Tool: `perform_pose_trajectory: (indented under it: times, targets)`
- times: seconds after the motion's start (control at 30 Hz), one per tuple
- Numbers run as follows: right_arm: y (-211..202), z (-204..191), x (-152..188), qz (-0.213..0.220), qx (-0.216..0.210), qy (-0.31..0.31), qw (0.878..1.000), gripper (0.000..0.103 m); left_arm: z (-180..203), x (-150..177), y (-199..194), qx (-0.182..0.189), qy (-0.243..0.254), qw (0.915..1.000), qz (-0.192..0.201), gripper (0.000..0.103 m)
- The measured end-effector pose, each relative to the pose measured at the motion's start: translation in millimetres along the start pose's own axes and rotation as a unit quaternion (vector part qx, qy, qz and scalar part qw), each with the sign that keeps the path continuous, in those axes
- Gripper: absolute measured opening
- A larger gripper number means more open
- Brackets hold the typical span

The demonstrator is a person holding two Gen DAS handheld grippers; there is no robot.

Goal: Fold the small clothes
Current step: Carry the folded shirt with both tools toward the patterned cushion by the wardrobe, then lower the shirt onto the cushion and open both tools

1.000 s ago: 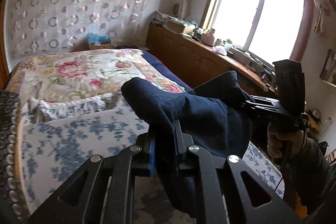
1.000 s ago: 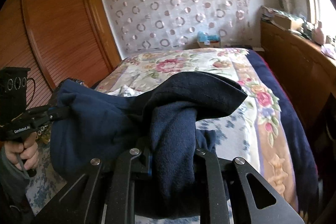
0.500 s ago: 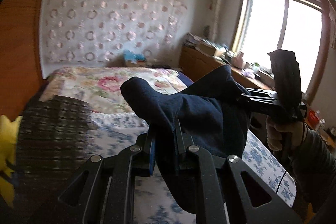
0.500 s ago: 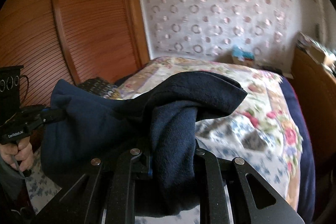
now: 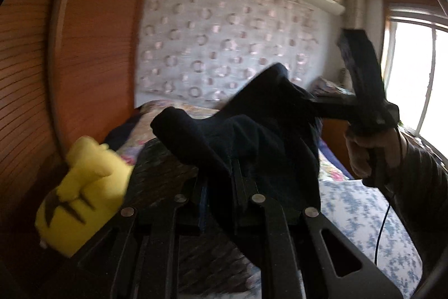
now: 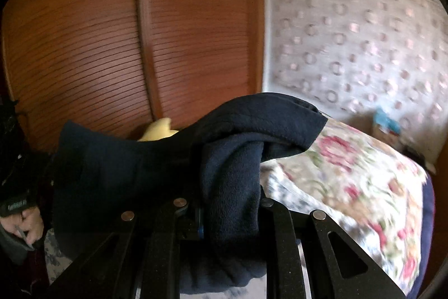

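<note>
A small dark navy garment hangs in the air between both grippers, above the bed. My left gripper is shut on one bunched end of it. In the right wrist view the same navy garment is thick and folded over, and my right gripper is shut on its other end. The right gripper shows at the right of the left wrist view, held by a hand, its tips buried in the cloth. The left hand shows at the left edge of the right wrist view.
A yellow plush toy lies at the left beside a dark patterned cushion. A wooden slatted wardrobe stands close on the left. The bed carries a floral quilt and a blue-flowered sheet. A window is at the right.
Both grippers have swung left together with the navy garment held between them. The wardrobe and yellow toy have come into view; the window and sideboard have slid out to the right.
</note>
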State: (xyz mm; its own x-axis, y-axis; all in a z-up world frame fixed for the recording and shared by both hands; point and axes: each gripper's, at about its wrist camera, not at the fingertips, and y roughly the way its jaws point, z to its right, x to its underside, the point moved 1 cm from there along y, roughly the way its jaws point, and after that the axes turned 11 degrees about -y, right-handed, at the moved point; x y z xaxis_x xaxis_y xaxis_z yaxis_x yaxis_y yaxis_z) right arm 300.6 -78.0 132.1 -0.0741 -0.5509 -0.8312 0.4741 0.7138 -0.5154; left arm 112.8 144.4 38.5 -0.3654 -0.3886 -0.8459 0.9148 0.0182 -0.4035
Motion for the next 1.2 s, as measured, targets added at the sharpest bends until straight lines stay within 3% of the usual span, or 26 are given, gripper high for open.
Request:
perform_pose_trajectory:
  times: [0.2, 0.3, 0.37, 0.53, 0.6, 0.7, 0.9, 1.07, 1.2]
  targets:
    - [72.6, -6.7, -18.0, 0.0, -0.06, -0.04, 0.997, 0.018, -44.9, 41.1, 13.3, -0.055, -0.03, 0.9974, -0.036, 0.014]
    - [106.2, -0.2, -11.8, -0.028, -0.065, -0.031, 0.997, 0.026, -53.9, 56.8, 22.1, -0.067, -0.032, 0.9958, -0.054, 0.014]
    - [126.4, 11.0, -8.6, -0.055, -0.05, -0.021, 0.997, 0.049, -55.9, 61.4, 24.3, -0.073, -0.033, 0.9955, -0.052, 0.014]
    - [116.4, 49.7, -9.3, -0.021, 0.029, 0.006, 0.999, 0.058, -58.6, 60.6, 27.0, -0.072, -0.038, 0.9953, -0.053, 0.014]
    - [103.2, 56.2, -5.7, 0.003, 0.042, 0.004, 0.999, 0.058, -60.6, 60.2, 26.2, -0.073, -0.039, 0.9951, -0.053, 0.014]
    - [93.8, 50.4, 6.6, 0.029, -0.006, -0.014, 0.999, 0.058, -60.3, 62.0, 25.1, -0.076, -0.041, 0.9947, -0.055, 0.014]
    - [121.9, 49.1, 39.4, 0.003, -0.065, -0.016, 0.998, 0.058, -60.5, 65.0, 25.0, -0.079, -0.044, 0.9938, -0.065, 0.014]
    - [191.2, 62.3, 63.1, -0.066, -0.067, -0.011, 0.995, 0.058, -58.6, 68.3, 27.0, -0.082, -0.033, 0.9934, -0.074, 0.014]
    - [206.4, 76.9, 62.2, -0.052, -0.07, 0.003, 0.996, 0.058, -54.0, 68.8, 22.4, -0.082, -0.019, 0.9939, -0.071, 0.014]
